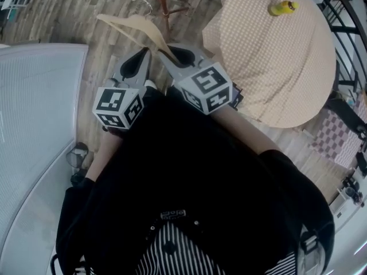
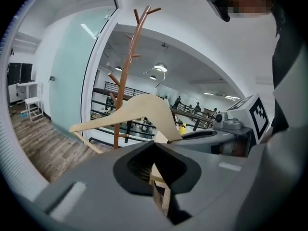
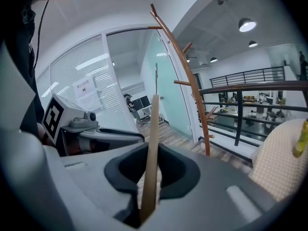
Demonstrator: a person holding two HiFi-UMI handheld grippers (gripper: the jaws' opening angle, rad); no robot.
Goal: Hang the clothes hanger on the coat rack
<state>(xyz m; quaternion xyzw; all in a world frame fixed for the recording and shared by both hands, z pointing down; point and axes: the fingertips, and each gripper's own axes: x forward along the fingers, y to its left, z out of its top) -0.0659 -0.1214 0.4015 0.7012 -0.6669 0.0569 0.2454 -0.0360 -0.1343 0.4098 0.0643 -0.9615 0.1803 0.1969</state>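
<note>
The right gripper's (image 3: pixel 153 148) fingers (image 3: pixel 182 171) are clenched on one end of the pale wooden clothes hanger (image 3: pixel 153 124). That gripper's view shows the hanger edge-on, as a narrow strip rising straight up out of the slit between the black pads. Its thin metal hook (image 3: pixel 156 78) stands above, in line with the strip.

The left gripper's (image 2: pixel 154 143) fingers (image 2: pixel 192 173) are drawn together until the tips meet. A sliver of pale wood shows in the slit behind them, and it cannot be told whether they pinch it.

In the head view the two grippers sit side by side, the left gripper (image 1: pixel 144 53) just beside the right gripper (image 1: pixel 172 53), both pointing away from the body. The hanger (image 1: pixel 135 23) is held in the air over the grey wood-plank floor (image 1: pixel 69 4). Its long axis runs from the right fingers away and toward the person's left.

From the left gripper's view the hanger (image 2: pixel 139 107) is broadside. Its peak is up, its lower bar slants down behind the gripper, and its hook (image 2: pixel 155 83) is on top, near the trunk of the reddish-brown branching coat rack (image 2: pixel 126 71) but apart from it.

Both bare forearms reach forward from black sleeves, close together, with the marker cubes facing up.

To the right stands a round tabletop (image 1: pixel 269 56) under a beige checked cloth, carrying a small yellow object (image 1: pixel 282 7).
</note>
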